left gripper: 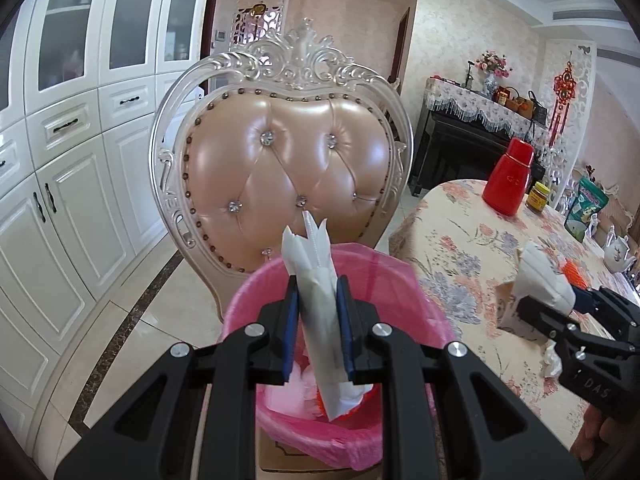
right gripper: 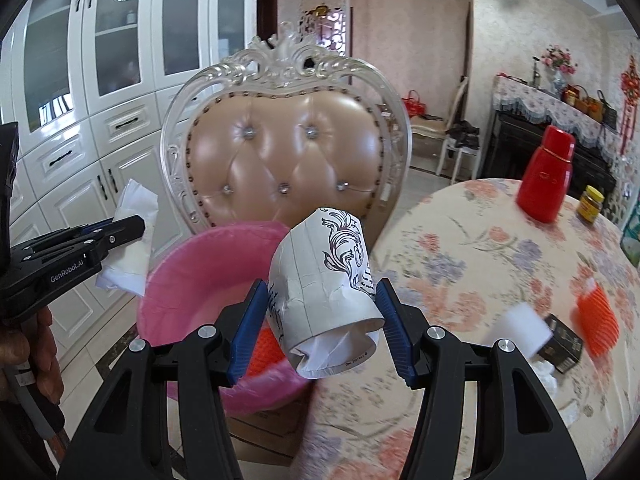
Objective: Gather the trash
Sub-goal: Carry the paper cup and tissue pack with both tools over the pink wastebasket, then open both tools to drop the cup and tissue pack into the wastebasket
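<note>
Beside the floral table (right gripper: 480,264), left tool (left gripper: 318,312) pinches folded paper (left gripper: 316,280), right tool (right gripper: 324,316) clamps a paper cup (right gripper: 324,280).

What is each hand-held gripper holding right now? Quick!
Left hand-held gripper: closed on a folded white paper wrapper, above the pink bin.
Right hand-held gripper: closed on a crumpled paper cup.

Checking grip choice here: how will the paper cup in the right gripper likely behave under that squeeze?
The paper cup probably crushes easily: its wall is already creased between the right gripper pads. Likely light, being thin paper stuffed with tissue. Set down sideways, it might roll.
</note>
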